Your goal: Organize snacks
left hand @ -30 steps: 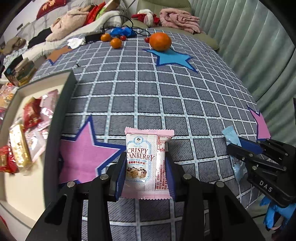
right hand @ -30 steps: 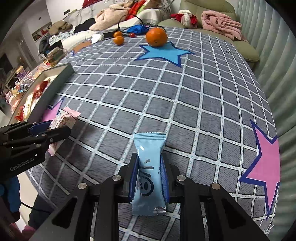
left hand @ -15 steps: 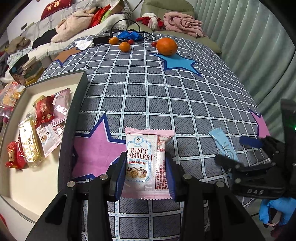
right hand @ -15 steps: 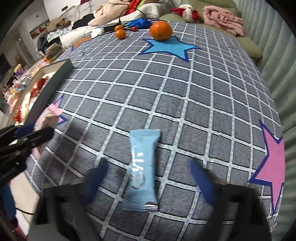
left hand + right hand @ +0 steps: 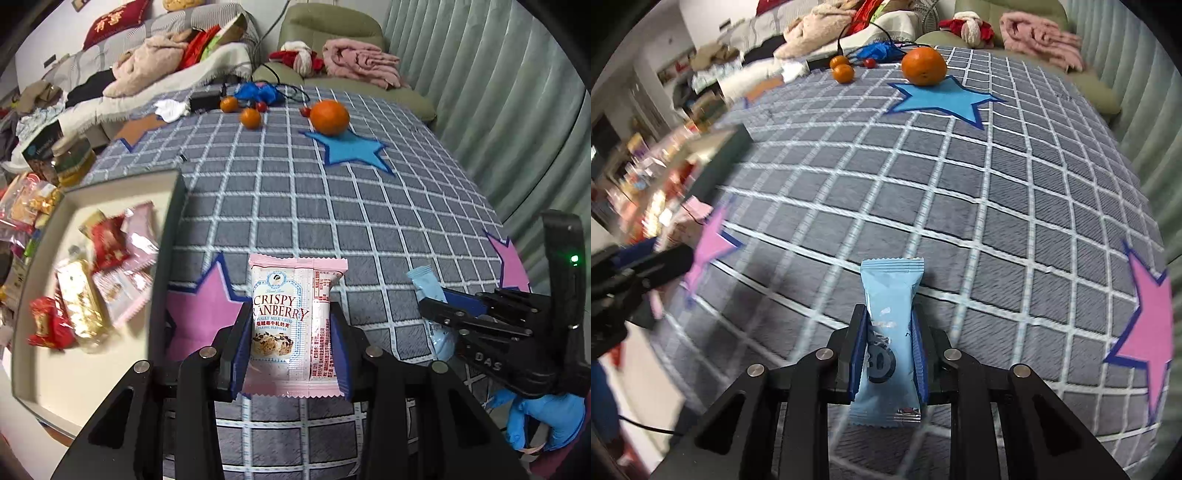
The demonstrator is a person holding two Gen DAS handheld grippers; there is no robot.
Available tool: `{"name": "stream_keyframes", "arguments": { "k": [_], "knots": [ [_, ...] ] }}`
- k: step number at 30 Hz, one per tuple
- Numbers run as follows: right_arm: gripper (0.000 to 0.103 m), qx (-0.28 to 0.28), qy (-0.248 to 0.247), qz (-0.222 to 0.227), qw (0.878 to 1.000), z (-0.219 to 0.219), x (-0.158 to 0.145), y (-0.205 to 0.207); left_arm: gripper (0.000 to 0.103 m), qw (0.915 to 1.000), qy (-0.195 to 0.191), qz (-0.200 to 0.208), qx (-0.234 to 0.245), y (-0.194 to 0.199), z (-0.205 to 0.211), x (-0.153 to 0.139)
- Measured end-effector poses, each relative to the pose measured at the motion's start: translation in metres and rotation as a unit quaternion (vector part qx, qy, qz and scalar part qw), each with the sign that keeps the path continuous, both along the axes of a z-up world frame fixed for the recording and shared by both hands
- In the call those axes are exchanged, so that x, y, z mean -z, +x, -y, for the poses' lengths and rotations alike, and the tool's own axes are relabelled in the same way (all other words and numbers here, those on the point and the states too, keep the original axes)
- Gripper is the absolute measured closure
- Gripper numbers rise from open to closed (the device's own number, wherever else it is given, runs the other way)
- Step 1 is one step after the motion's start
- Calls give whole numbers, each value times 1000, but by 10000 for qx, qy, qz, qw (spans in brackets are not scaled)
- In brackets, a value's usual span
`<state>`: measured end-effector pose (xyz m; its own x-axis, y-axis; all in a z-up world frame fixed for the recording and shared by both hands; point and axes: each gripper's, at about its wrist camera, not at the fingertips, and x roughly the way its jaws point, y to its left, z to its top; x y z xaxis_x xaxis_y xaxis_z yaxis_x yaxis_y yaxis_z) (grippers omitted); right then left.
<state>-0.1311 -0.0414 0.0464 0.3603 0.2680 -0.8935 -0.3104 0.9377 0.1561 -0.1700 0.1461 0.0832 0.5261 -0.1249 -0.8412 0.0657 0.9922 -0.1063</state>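
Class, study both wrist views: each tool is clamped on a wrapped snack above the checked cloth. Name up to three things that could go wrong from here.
1. The right tool pinches the blue packet by its narrow, slippery sides; it might slide out.
2. The box has a raised wall; the left tool carrying the pink cranberry packet may clip it.
3. Both tools are close together, so they could collide.

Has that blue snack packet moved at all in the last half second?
Yes. Half a second ago it lay flat on the checked cloth between open jaws; the right gripper has just closed, and the blue packet now stands clamped between its pads.
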Motion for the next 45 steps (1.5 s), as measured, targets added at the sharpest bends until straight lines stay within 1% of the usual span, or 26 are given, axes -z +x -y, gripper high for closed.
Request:
{"name": "stream_keyframes", "arguments": {
  "k": [5, 9, 13, 19, 20, 21, 22, 25, 26, 27, 29, 32, 34, 39, 45],
  "knots": [
    [78, -139, 209, 184, 9995, -12, -25, 2, 61, 9996, -21, 206, -175, -3, -22, -17],
    [78, -246, 272, 216, 9991, -24, -31, 3, 61, 9991, -18, 258, -334, -7, -39, -21],
    [78, -273, 111, 128, 9995, -31, -22, 7, 61, 9987, -34, 262, -434, -11, -50, -21],
    [77, -220, -217, -275, 9991, -38, 5, 21, 61, 9983, -39, 284, -504, -15, -58, -23],
    [56, -239, -229, -315, 9990, -40, 9, 23, 61, 9983, -39, 290, -511, -16, -59, -24],
    [37, -235, -331, -319, 9987, -42, 12, 24, 61, 9982, -41, 295, -521, -16, -60, -24],
    [35, -247, -451, -292, 9982, -45, 14, 24, 61, 9981, -42, 300, -530, -16, -62, -25],
    [36, -376, -753, -173, 9963, -54, 20, 21, 61, 9979, -19, 319, -558, -18, -66, -27],
    [42, -427, -851, -91, 9954, -57, 20, 19, 61, 9978, -3, 322, -573, -18, -68, -27],
    [58, -486, -841, -35, 9953, -59, 19, 18, 61, 9978, 2, 325, -585, -18, -69, -27],
    [79, -540, -821, -42, 9952, -63, 16, 17, 61, 9975, 7, 323, -622, -17, -73, -27],
    [79, -593, -741, -53, 9955, -67, 15, 17, 60, 9971, 1, 333, -684, -18, -80, -27],
    [79, -598, -445, -111, 9972, -71, 10, 19, 60, 9969, 30, 325, -721, -19, -85, -26],
    [79, -694, 19, 82, 9976, -82, -20, 21, 60, 9957, 105, 316, -866, -19, -102, -26],
    [79, -1002, 481, 248, 9935, -113, -55, 22, 60, 9945, 260, 349, -950, -20, -124, -28]
  ]
}}
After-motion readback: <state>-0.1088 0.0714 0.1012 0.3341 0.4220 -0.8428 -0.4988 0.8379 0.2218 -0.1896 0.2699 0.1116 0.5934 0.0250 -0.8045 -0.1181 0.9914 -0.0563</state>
